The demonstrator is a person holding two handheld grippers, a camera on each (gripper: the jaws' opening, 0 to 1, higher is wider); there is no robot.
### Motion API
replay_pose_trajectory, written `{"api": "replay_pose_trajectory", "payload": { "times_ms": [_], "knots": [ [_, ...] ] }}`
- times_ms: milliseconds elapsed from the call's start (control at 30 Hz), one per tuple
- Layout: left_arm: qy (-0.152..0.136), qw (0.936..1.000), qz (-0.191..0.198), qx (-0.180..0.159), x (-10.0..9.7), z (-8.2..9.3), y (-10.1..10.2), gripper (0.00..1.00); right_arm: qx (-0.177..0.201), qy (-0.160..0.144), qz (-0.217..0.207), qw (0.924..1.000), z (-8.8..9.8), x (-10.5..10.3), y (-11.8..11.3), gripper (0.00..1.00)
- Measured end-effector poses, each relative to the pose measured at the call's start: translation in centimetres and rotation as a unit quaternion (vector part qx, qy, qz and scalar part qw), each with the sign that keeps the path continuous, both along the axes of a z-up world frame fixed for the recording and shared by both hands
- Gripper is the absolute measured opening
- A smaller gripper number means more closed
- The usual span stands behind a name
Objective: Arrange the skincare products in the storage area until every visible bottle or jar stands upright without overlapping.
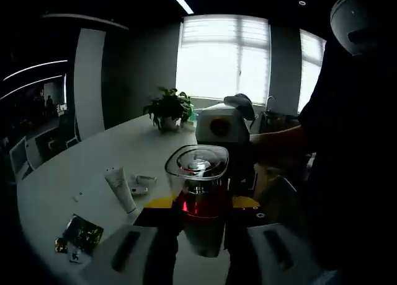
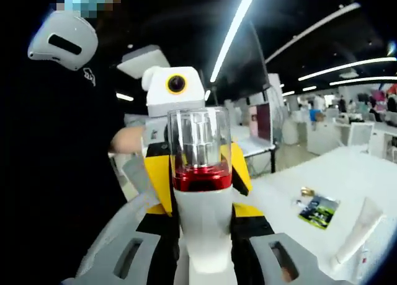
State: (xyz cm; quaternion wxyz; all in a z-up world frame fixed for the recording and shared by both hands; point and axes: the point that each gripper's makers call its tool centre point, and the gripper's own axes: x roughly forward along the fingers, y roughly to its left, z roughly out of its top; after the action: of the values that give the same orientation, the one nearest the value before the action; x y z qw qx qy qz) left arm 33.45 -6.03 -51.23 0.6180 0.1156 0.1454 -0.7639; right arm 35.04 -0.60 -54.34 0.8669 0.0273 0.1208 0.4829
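Table (image 1: 87,167), white and smooth, lies under both grippers. Bottle (image 2: 201,198) (clear cap, red band, glossy white body) is clamped between right gripper (image 2: 201,269) and left gripper (image 1: 201,235), lifted above it. Slick plastic could slip if either loosens. White tube (image 1: 121,189) lies flat.

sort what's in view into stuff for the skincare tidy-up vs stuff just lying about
For the job:
- pump bottle with clear cap and red band, held between both grippers
- white tube lying flat on the table
- small white item beside the tube, possibly skincare

Lying about:
- dark foil packet
- potted plant
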Motion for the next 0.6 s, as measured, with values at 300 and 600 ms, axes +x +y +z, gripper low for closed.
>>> {"api": "replay_pose_trajectory", "payload": {
  "times_ms": [300,600],
  "knots": [
    [0.044,0.9990,-0.006,-0.006,0.7,0.1,0.0,0.26,-0.012,-0.018,-0.016,0.9996,0.5,0.1,-0.6,0.24],
    [0.075,0.9970,-0.008,-0.014,0.9,0.3,0.0,0.26,0.007,-0.019,-0.024,0.9995,1.0,0.2,-1.1,0.22]
  ]
}}
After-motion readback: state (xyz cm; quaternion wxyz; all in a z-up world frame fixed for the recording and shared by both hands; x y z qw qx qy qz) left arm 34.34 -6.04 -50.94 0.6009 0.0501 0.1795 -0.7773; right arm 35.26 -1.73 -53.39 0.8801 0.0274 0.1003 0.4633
